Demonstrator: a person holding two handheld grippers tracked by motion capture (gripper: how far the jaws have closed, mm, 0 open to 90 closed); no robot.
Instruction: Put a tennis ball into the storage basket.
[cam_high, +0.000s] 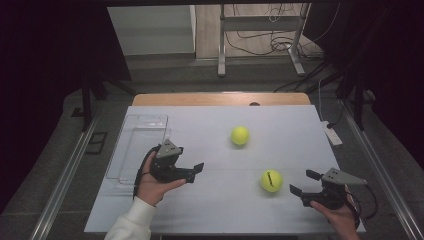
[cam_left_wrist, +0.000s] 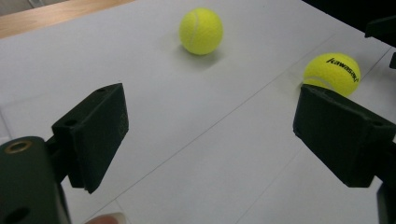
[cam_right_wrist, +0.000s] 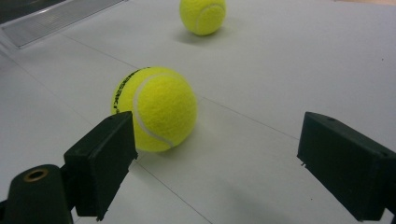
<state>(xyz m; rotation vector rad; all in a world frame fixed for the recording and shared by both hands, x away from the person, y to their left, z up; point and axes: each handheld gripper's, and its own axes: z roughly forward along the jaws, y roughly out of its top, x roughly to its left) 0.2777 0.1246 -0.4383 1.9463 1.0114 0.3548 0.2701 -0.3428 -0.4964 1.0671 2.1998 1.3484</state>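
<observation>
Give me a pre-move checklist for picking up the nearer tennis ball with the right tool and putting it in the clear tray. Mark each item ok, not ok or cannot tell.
1. Right tool open: ok, its jaws stand wide apart with nothing between them.
2. Nearer ball free on the table: ok, nothing touches it.
3. Right tool lined up on that ball: not ok, in the right gripper view the ball sits off towards one jaw, not centred.
4. Farther ball out of the way: ok, it lies well apart.
5. Left tool clear of the path: not ok, it sits open between ball and clear tray.
6. Tray empty: ok, nothing shows in it from the high view.
</observation>
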